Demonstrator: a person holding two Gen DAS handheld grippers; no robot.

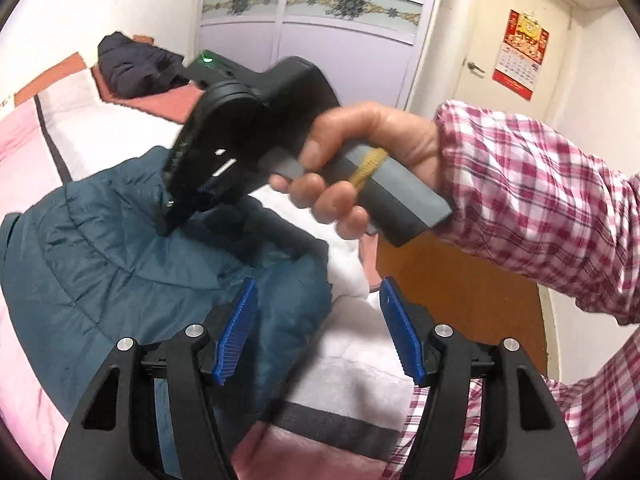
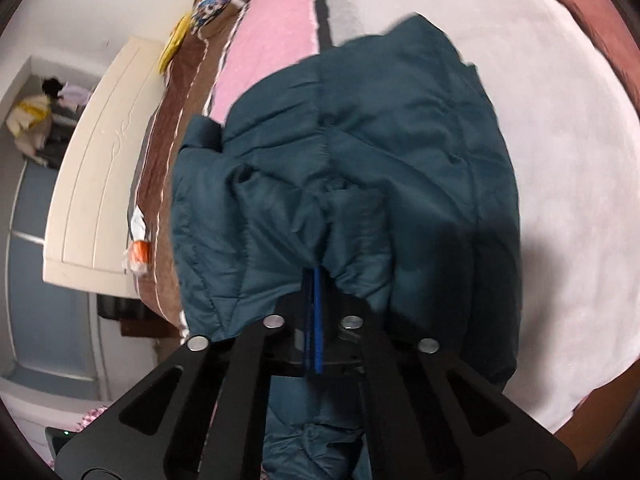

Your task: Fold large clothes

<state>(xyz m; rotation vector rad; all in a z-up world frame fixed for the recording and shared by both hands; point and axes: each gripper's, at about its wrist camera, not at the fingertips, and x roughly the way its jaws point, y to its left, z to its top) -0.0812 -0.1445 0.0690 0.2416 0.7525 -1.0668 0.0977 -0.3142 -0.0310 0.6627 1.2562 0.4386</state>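
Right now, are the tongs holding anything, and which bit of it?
The right tongs are shut on a bunched fold at the edge of the blue jacket. The left tongs are open and hold nothing.

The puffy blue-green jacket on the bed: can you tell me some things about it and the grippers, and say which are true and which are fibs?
1. The left gripper is open with nothing between its blue pads. True.
2. The right gripper is wide open. False: it is shut, pinching the jacket.
3. The jacket is red. False: it is dark teal.
4. A calendar hangs on the door. True.
5. The person's sleeve is plain white. False: it is pink and white plaid.
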